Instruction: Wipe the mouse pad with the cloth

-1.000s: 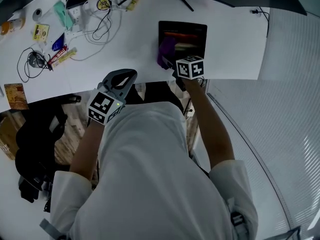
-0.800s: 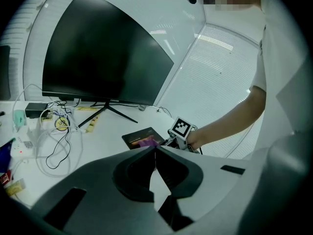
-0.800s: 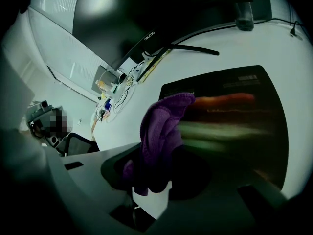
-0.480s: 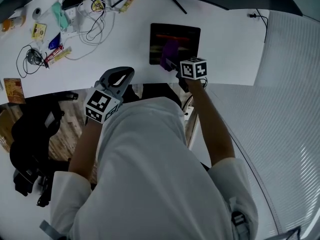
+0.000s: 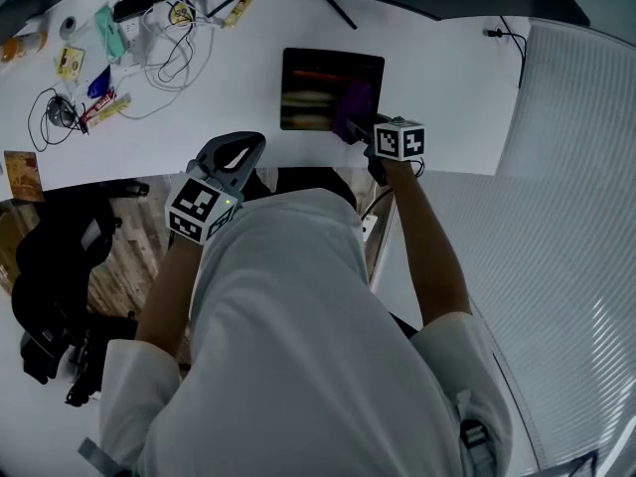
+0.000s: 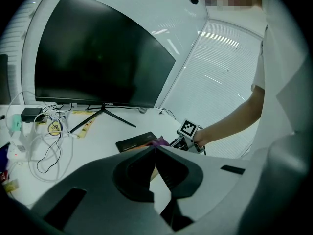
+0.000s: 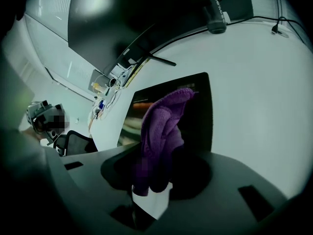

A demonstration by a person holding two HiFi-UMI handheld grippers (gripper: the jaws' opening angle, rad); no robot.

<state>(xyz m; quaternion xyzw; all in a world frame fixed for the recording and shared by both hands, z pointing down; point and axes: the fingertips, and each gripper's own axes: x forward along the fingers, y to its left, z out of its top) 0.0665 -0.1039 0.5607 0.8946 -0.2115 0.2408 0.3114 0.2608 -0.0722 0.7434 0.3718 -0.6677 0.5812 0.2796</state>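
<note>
A dark monitor (image 6: pixel 98 58) carries small white lettering on its lower bezel, apparently "coocaa". No other text is legible.

A white surface (image 5: pixel 447 78) bears a dark curved monitor (image 6: pixel 98 58). Pale slatted blinds (image 6: pixel 220 58) stand behind; a black chair (image 5: pixel 60 256) sits on wood flooring (image 5: pixel 129 266).

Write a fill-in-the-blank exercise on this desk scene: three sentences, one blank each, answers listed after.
1. The right gripper is shut on a ___ cloth.
2. The cloth is over the black mouse pad, which lies on a ___ desk.
3. The left gripper, its jaws together, holds ___.

Missing words: purple; white; nothing.
</note>
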